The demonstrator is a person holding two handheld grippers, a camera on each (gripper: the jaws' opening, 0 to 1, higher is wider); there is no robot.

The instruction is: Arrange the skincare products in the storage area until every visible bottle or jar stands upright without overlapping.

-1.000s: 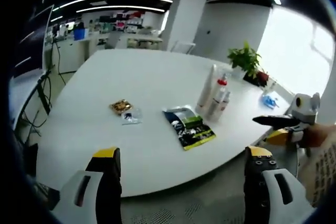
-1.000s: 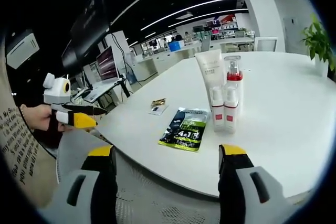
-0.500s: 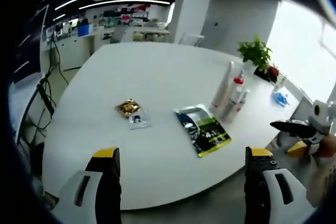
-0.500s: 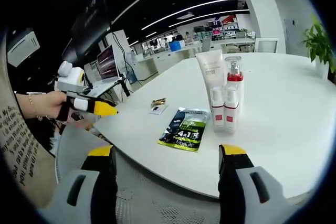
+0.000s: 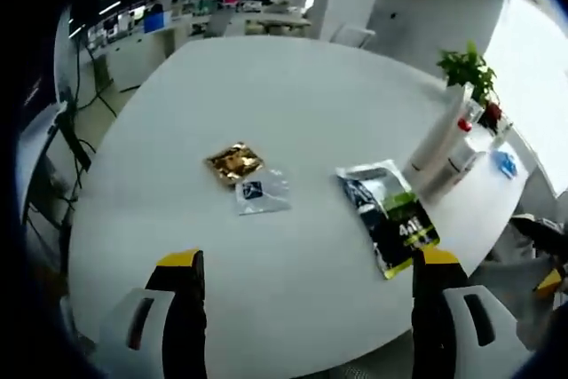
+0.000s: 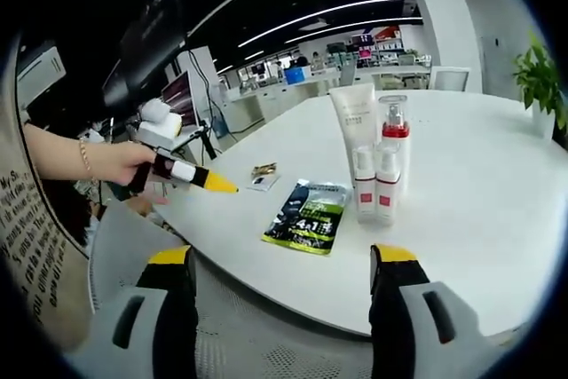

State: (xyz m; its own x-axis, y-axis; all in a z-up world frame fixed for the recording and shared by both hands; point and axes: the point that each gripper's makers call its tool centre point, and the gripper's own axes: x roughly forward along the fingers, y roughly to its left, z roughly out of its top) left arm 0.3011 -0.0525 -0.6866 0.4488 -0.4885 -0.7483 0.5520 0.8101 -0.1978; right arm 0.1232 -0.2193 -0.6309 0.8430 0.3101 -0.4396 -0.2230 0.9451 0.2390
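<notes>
White counter carries everything. Tube and three pump bottles stand upright, touching, near its edge. Green pouch lies flat beside them; gold packet and clear packet lie further off. Left hand-held gripper jaws wide apart, empty, above counter. Right hand-held gripper likewise, off the edge.

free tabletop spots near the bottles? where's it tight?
Bare room: the white round table right of the upright white tube, red-capped pump bottle and two small white bottles; also the far tabletop beyond the gold sachet and clear sachet. Tight: the bottles stand bunched, with the black-green pouch flat beside them.
</notes>
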